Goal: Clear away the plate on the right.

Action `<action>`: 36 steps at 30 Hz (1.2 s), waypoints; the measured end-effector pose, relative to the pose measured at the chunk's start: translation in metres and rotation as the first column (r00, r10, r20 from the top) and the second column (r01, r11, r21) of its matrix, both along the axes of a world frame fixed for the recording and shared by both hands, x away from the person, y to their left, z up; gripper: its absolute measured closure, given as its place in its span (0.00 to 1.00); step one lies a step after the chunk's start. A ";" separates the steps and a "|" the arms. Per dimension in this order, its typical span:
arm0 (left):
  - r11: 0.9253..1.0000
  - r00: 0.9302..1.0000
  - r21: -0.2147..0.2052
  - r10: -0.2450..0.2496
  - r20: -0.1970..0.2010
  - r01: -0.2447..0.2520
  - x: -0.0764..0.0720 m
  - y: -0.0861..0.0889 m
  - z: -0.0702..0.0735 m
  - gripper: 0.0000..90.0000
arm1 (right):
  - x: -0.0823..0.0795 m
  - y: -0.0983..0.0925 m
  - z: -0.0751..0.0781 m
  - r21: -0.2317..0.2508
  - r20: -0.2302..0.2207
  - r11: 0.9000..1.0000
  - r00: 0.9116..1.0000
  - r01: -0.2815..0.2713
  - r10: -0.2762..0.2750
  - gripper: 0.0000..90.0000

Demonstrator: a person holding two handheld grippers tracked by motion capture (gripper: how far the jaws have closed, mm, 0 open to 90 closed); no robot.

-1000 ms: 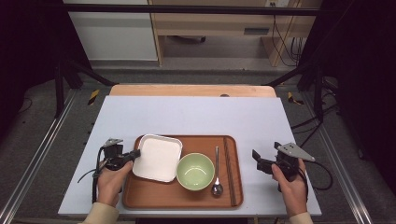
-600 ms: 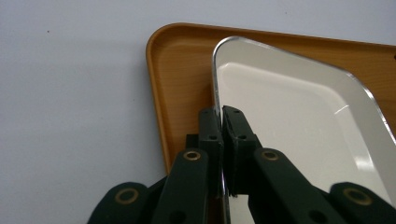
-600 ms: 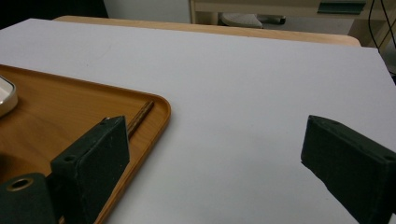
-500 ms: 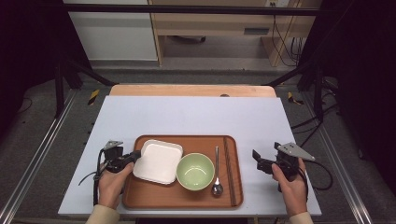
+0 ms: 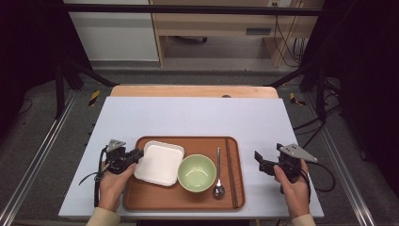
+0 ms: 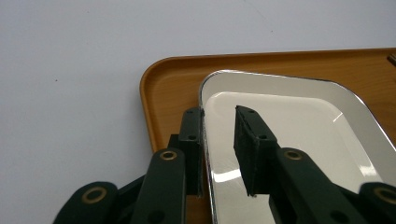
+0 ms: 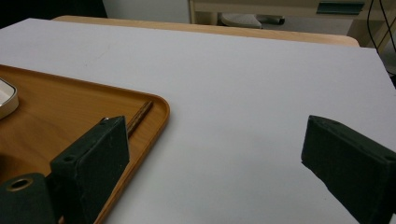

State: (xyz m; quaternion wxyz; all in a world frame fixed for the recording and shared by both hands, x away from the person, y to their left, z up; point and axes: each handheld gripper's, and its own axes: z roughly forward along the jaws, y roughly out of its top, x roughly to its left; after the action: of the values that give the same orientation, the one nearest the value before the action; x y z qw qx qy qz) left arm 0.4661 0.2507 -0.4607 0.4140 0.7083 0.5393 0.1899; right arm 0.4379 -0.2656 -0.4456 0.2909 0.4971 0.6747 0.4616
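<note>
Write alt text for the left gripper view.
The left gripper straddles the near rim of a white square plate, its black jaws just opened, one outside the rim and one clear above the inside. The plate sits on a brown wooden tray on a pale grey table.

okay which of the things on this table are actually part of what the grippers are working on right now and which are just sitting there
In hand:
- white square plate, its rim between the jaws of the left gripper, which have just been opening, one pad now off it
- wooden tray it lies on

Lying about:
- green bowl
- spoon
- chopsticks
- right gripper, open over bare table
</note>
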 end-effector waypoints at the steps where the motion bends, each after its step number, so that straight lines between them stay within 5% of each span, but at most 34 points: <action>1: 1.000 1.000 0.011 0.004 0.008 -0.004 0.000 -0.002 0.000 0.79 | 0.000 0.000 0.000 -0.002 0.000 1.000 1.000 0.000 0.000 0.09; 16: 0.993 0.998 0.114 -0.027 0.062 0.020 0.005 -0.012 0.012 0.53 | 0.001 0.001 -0.001 -0.005 -0.002 1.000 1.000 -0.003 0.003 0.08; 26: 0.989 0.991 0.126 -0.085 0.100 0.072 0.011 -0.014 0.019 0.32 | 0.002 0.003 -0.001 -0.011 0.002 1.000 1.000 -0.006 0.006 0.08; 29: 0.987 0.986 0.131 -0.110 0.122 0.093 0.012 -0.012 0.022 0.20 | 0.002 0.001 -0.001 -0.008 0.001 1.000 1.000 0.001 -0.001 0.08; 36: 0.980 0.963 0.131 -0.175 0.206 0.150 0.011 -0.009 0.026 0.09 | 0.003 0.000 -0.002 -0.004 0.008 1.000 1.000 0.002 -0.002 0.08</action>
State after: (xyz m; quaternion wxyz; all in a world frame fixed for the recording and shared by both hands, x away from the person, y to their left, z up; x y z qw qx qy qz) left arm 0.4768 0.2417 -0.4345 0.4432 0.7478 0.4193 0.2617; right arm 0.4406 -0.2658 -0.4475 0.2954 0.4953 0.6738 0.4619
